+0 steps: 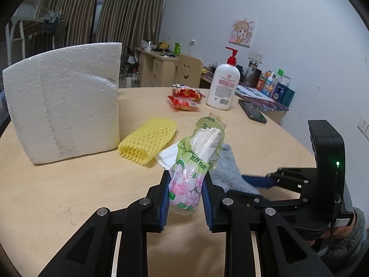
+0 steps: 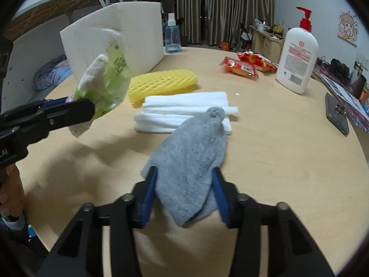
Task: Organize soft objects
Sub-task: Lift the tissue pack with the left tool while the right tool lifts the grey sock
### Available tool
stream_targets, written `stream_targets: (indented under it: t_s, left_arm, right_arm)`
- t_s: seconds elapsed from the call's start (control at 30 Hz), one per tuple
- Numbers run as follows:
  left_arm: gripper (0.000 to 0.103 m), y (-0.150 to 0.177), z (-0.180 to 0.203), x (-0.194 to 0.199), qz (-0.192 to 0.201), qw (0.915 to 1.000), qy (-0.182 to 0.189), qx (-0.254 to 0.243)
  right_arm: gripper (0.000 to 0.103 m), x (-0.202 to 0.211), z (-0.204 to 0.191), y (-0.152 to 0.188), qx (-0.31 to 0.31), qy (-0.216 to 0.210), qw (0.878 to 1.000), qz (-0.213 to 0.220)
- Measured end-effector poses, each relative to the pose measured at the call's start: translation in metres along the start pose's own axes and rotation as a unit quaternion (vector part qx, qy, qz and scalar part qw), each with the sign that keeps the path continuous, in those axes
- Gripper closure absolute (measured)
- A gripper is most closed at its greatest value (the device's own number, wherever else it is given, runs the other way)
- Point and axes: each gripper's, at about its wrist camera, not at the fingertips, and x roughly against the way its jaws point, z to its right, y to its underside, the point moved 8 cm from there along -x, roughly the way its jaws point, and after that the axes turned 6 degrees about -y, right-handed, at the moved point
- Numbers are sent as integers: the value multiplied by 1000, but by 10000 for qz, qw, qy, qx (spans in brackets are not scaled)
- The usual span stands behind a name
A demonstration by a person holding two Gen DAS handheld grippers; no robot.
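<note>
In the left wrist view, the left gripper has its 2 blue pads pressed on a tissue pack with a flowered green wrapper, held up off the table; the pack's lower end is hidden between the fingers and its print is too small to read. Behind it a grey sock is partly covered by the pack, and only a corner of white tissue shows beside it. Left of that lies a yellow foam net, with a white foam block standing at the far left. The right gripper enters from the right, blurred, its tips lost against the sock. In the right wrist view, the right gripper has narrowed on the near end of the grey sock, pads at both its sides; the sock's far end lies over a stack of folded white tissues. The left gripper holds the tissue pack raised at left, its fingers seen only side-on. A lotion bottle stands at the far right.
</note>
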Motion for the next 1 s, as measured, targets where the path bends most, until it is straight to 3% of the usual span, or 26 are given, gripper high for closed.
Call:
stream_targets:
  t_s: [0.07, 0.17, 0.53, 1.0]
  left_arm:
    - [76, 0, 0, 2, 33, 10000, -7, 3]
    - [76, -1, 0, 7, 91, 9999, -45, -4]
    - [76, -6, 5, 37, 393, 9991, -119, -89]
    - [76, -15, 10, 85, 870, 9951, -422, -200]
  right_arm:
    - [76, 1, -5, 1, 54, -58, 10000, 18]
    - [77, 4, -7, 2, 25, -96, 9999, 75]
    - [77, 65, -7, -10, -193, -123, 9952, 948]
    - [77, 115, -18, -19, -170, -26, 9868, 1608]
